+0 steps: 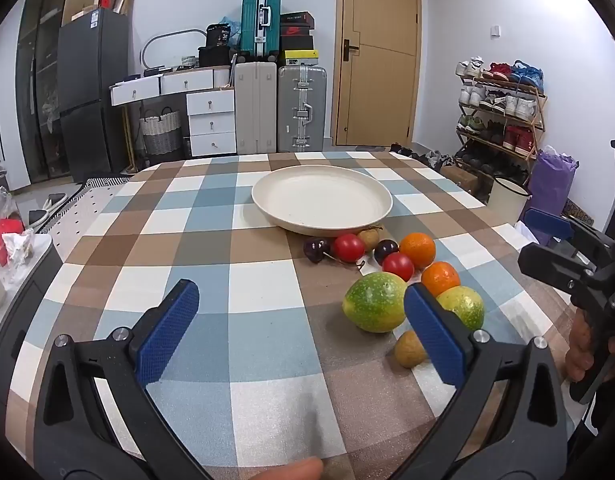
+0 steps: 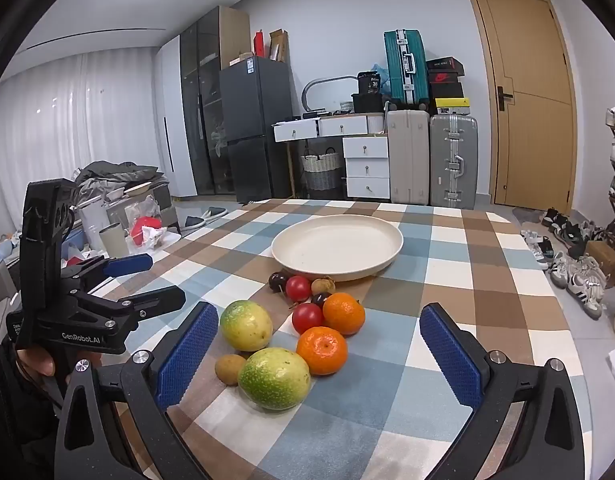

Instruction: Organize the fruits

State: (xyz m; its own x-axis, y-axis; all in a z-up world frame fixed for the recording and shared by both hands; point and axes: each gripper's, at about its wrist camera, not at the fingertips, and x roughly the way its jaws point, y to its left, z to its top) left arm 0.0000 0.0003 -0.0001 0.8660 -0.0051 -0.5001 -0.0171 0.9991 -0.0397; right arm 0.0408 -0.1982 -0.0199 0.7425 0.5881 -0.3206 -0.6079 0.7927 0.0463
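Note:
A cream plate (image 1: 321,200) (image 2: 337,246) sits empty on the checked tablecloth. In front of it lies a cluster of fruit: two green-yellow passion fruits (image 1: 374,307) (image 2: 274,378), two oranges (image 1: 417,249) (image 2: 322,350), two red tomatoes (image 1: 348,247) (image 2: 306,317), dark cherries (image 1: 316,247) (image 2: 278,281) and small brown longans (image 1: 409,349) (image 2: 229,368). My left gripper (image 1: 301,320) is open over the cloth left of the fruit, holding nothing. My right gripper (image 2: 319,344) is open, with the fruit lying ahead between its blue pads (image 2: 451,356), untouched.
The other gripper shows in each view: the right one (image 1: 563,256) at the right edge, the left one (image 2: 107,300) at the left. Suitcases (image 1: 279,108), white drawers (image 1: 211,120), a dark fridge (image 1: 93,92) and a shoe rack (image 1: 499,112) stand beyond the table.

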